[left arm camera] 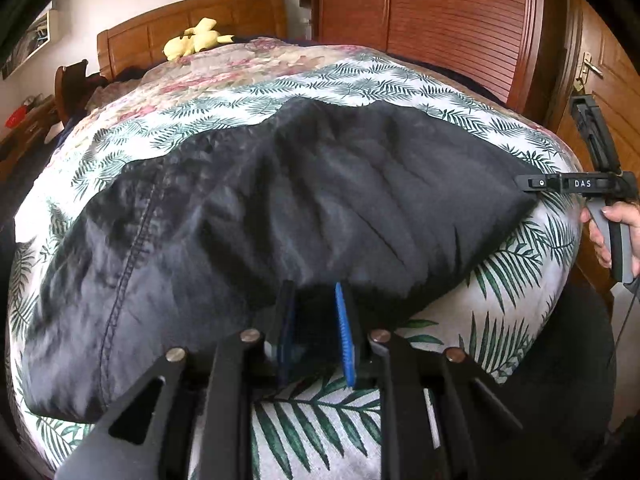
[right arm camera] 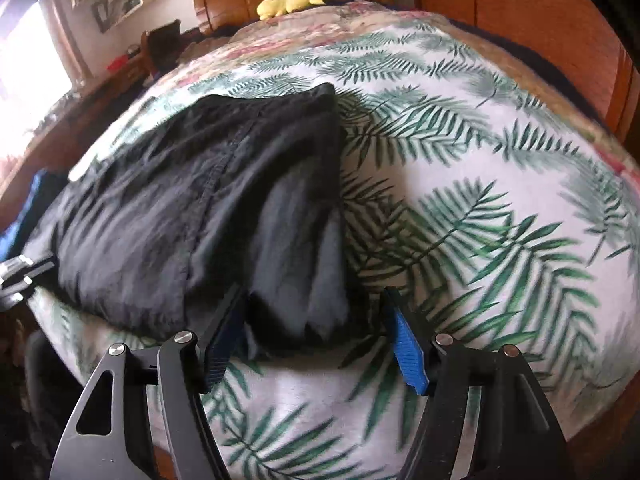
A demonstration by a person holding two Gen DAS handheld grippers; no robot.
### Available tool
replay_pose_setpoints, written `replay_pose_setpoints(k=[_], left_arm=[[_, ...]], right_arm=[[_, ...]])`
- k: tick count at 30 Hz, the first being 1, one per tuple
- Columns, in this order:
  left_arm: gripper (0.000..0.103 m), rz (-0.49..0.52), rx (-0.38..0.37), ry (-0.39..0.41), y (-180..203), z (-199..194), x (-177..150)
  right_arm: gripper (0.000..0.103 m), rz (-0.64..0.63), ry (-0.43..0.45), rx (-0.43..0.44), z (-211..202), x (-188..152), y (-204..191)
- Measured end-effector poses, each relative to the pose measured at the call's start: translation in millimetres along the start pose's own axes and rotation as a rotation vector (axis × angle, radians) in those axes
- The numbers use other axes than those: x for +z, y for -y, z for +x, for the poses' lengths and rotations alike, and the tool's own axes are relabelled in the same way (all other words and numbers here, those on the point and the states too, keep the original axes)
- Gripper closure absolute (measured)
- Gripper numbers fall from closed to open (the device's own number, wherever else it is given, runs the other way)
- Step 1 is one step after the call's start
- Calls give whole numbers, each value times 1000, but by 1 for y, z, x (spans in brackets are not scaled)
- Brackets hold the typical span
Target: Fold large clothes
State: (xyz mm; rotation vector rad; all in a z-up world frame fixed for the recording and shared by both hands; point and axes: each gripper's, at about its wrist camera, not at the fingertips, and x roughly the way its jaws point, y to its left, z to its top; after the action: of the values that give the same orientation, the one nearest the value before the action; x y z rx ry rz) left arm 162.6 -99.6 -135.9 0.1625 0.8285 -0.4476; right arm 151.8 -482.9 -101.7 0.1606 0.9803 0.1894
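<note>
A large black garment (left arm camera: pixel 280 208) lies spread across the bed's palm-leaf sheet (left arm camera: pixel 516 272). My left gripper (left arm camera: pixel 314 300) is at the garment's near edge, its blue pads narrowly apart with a fold of black cloth between them. In the right wrist view the garment (right arm camera: pixel 192 208) fills the left half. My right gripper (right arm camera: pixel 312 300) is open, its fingers either side of the garment's near right corner. It also shows in the left wrist view (left arm camera: pixel 528 184), at the garment's right tip, held by a hand.
A yellow plush toy (left arm camera: pixel 196 38) lies by the wooden headboard (left arm camera: pixel 224 12). A floral quilt (left arm camera: pixel 224 68) covers the far bed. A wooden wardrobe (left arm camera: pixel 440 20) and door (left arm camera: pixel 608 80) stand to the right. A nightstand (left arm camera: pixel 24 128) is at the left.
</note>
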Motion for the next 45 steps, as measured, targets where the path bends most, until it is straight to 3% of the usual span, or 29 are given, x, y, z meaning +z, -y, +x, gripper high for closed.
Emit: replay_pose_setpoints(k=[8,10,12,14,20,30,36,42,45], left_arm=[[85,-7,-1,8,0,0,-2],[85,-13,-4,13,-1,-1,-3],[85,-16,-8,17,-2,-3,-3],[85,-24,-10,22,-3,-7,-2],[85,-43,5,76,-14,-37,-1],[85,-102,62,168,-64,-100,-18],[85,-154,125,205,-105,-134,-41],[85,-220,192,200,-143,-153,-67],[85,-243,212,194,-154,-156,-78]], right_arm=[[31,90,22,74,14,2,-1],[35,98,25,82,16,3,-1],[63,97,31,115,16,5,-2],[80,108,45,153,12,8,-2],[93,8,176,198,-30,25,-33],[97,-183,275,256,-57,78,-146],[97,-327,307,340,-50,107,-253],[98,-437,255,473,-13,105,-360],[93,-422,183,483,15,100,-387]])
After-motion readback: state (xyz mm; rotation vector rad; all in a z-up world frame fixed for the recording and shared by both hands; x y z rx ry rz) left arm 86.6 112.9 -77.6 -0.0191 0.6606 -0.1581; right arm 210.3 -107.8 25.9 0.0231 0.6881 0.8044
